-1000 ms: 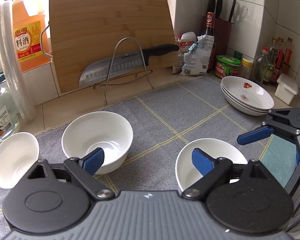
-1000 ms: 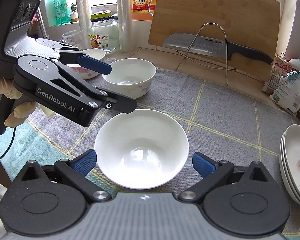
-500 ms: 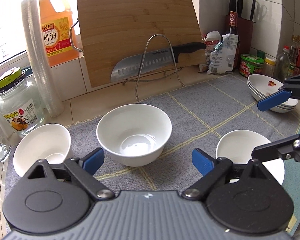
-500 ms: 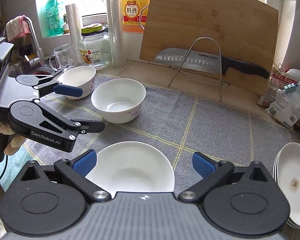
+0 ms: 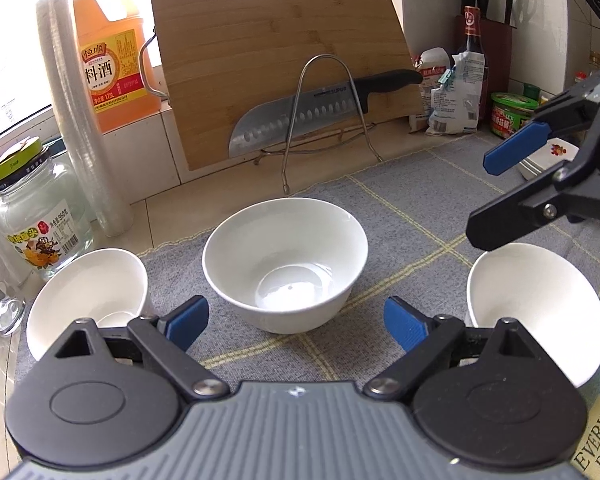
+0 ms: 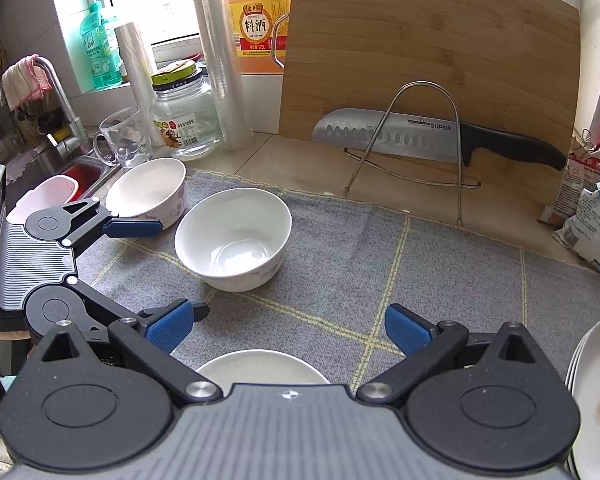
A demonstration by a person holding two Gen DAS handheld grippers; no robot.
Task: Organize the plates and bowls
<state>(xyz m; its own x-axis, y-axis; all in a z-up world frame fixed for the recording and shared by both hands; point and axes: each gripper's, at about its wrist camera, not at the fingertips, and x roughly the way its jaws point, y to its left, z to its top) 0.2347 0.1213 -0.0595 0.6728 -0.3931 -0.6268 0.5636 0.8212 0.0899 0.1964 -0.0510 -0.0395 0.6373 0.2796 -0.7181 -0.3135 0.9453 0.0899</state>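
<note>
Only right wrist view shows faucet (image 6: pixel 56 92).

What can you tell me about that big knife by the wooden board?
The knife is a broad kitchen knife with a shiny steel blade, a row of oval dimples along the cutting edge and the printed word SUPOR near the handle. The handle is smooth and black. It lies on its side, slightly tilted, blade flat against the upright wooden cutting board, and a bent wire stand arches in front of it. Neither gripper is near it.
</note>
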